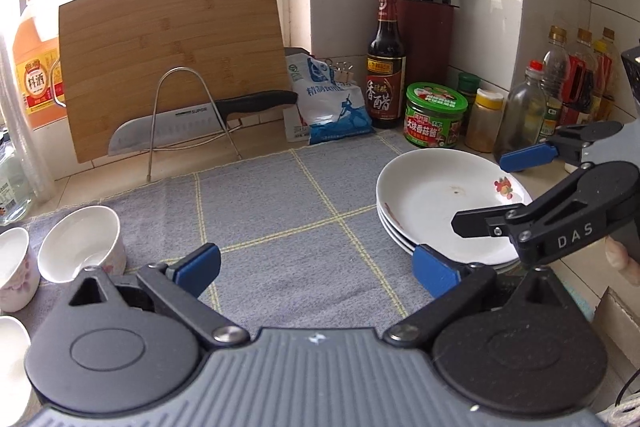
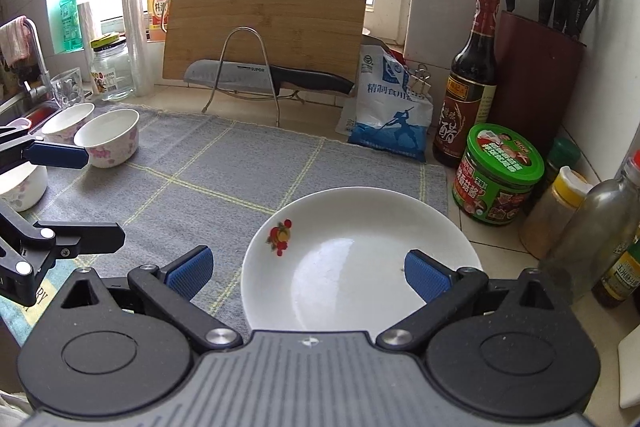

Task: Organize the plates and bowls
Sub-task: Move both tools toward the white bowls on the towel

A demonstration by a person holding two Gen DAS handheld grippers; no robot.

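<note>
My right hand-held gripper (image 2: 308,273) hangs wide open and empty over the near rim of the plates (image 1: 436,199), stacked at the mat's (image 1: 280,203) right edge to save room. My left hand-held gripper (image 1: 316,269) is open too, holding nothing; the bowls (image 2: 108,135) sit left, seemingly unstacked.

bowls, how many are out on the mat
3 in the right wrist view: two side by side at the mat's far left, one nearer the left gripper at the mat's left edge. More may lie out of frame.
</note>
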